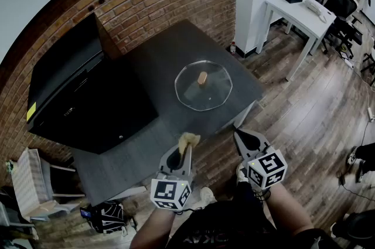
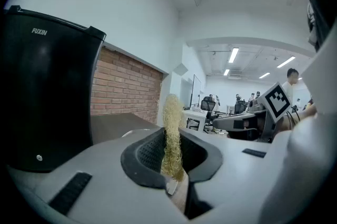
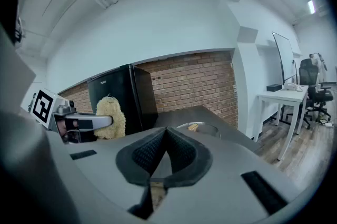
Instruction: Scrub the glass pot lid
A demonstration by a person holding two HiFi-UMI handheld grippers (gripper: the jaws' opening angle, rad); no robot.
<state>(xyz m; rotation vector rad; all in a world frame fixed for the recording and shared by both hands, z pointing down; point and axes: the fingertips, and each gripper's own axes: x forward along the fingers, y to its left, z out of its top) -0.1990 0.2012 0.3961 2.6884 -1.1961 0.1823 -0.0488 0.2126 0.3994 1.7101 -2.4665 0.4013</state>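
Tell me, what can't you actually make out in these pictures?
- Head view: the glass pot lid is too small to show any dirt.
- Right gripper view: the right gripper hides the lid's near part.
- Left gripper view: the scrubber has its lower end buried in the left gripper.

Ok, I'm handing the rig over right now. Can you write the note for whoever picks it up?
Left gripper: shut on the yellow scrub pad, in the air at the table's near edge.
Right gripper: shut, empty, in the air.
Glass pot lid: flat on the dark table, knob up, ahead of both grippers, touched by neither.
Done: pad in hand.
Left: bring the pad to the lid and scrub the glass, probably steadying the lid with the right gripper.
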